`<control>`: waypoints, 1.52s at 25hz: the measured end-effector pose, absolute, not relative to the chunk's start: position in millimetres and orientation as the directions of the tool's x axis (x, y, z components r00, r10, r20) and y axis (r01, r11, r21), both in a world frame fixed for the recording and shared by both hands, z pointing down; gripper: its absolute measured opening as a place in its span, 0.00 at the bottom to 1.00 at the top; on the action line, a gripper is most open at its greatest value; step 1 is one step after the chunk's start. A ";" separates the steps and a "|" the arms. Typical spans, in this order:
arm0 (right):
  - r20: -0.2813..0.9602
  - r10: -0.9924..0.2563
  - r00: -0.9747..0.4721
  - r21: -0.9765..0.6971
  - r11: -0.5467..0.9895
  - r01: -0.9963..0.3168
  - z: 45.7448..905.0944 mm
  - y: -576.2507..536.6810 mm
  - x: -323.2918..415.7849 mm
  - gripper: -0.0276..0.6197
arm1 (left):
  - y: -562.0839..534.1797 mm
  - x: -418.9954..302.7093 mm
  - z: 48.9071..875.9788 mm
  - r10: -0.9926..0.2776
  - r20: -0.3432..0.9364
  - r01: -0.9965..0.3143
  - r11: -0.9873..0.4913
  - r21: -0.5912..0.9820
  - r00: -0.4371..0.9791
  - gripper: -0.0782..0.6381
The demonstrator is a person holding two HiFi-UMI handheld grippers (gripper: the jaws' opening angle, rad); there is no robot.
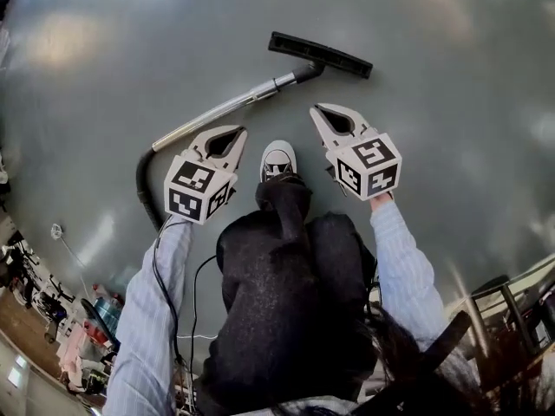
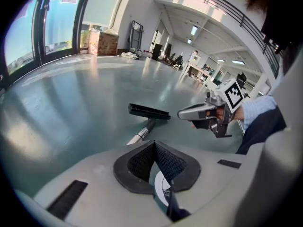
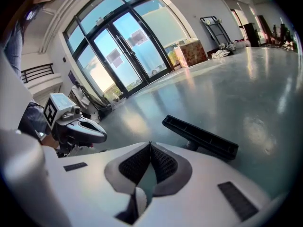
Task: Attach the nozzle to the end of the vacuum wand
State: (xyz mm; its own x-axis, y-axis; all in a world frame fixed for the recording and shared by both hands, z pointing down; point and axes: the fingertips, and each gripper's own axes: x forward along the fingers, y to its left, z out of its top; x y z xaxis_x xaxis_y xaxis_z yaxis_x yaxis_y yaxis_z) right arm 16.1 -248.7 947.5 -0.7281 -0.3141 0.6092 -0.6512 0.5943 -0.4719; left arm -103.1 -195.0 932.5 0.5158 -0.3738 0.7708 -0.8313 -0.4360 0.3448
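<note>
**Both grippers clenched and empty, nozzle (image 1: 321,55) down on the floor (image 1: 451,128)**

Far left first: the black hose (image 1: 146,189) curls across the glossy grey concrete, well below and left of the nozzle. Next comes the left gripper (image 1: 240,130), below-left of the nozzle and clear of it, jaws pressed together on nothing. The silver wand (image 1: 225,108) slants up toward the nozzle, and its end meets the nozzle's black neck. A shoe (image 1: 277,160) is planted below the nozzle, between the two grippers. The nozzle itself lies flat, a long black bar. Just below it is the right gripper (image 1: 316,109), jaws clamped tight and empty too. The room is a big open hall, with tall glass doors (image 3: 123,56) far beyond the nozzle, cardboard boxes (image 2: 102,42) by the windows, and a railed balcony (image 2: 213,6) overhead.
</note>
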 end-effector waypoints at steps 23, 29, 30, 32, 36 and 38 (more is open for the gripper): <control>0.658 -0.328 -0.677 -0.442 0.560 -0.701 464.5 -86.5 92.6 0.05 | -78.7 -62.3 456.8 -0.699 0.564 -0.800 -0.020 0.599 0.439 0.12; 0.642 -0.364 -0.674 -0.422 0.567 -0.708 377.7 -46.6 90.6 0.05 | -33.8 -54.9 342.2 -0.739 0.513 -0.825 -0.102 0.557 0.438 0.12; 0.637 -0.373 -0.675 -0.423 0.562 -0.710 367.6 -37.9 81.8 0.05 | -21.7 -59.5 329.9 -0.729 0.518 -0.838 -0.142 0.526 0.448 0.12; 0.629 -0.389 -0.673 -0.415 0.564 -0.714 351.9 -18.8 59.4 0.05 | 5.4 -72.4 313.7 -0.705 0.532 -0.860 -0.228 0.457 0.469 0.12; 0.617 -0.411 -0.671 -0.379 0.592 -0.711 330.1 13.1 5.2 0.05 | 55.5 -109.7 302.8 -0.681 0.544 -0.865 -0.305 0.398 0.490 0.12; 0.607 -0.435 -0.665 -0.366 0.590 -0.720 319.1 27.6 -15.0 0.05 | 76.1 -124.4 295.9 -0.686 0.521 -0.850 -0.305 0.429 0.509 0.12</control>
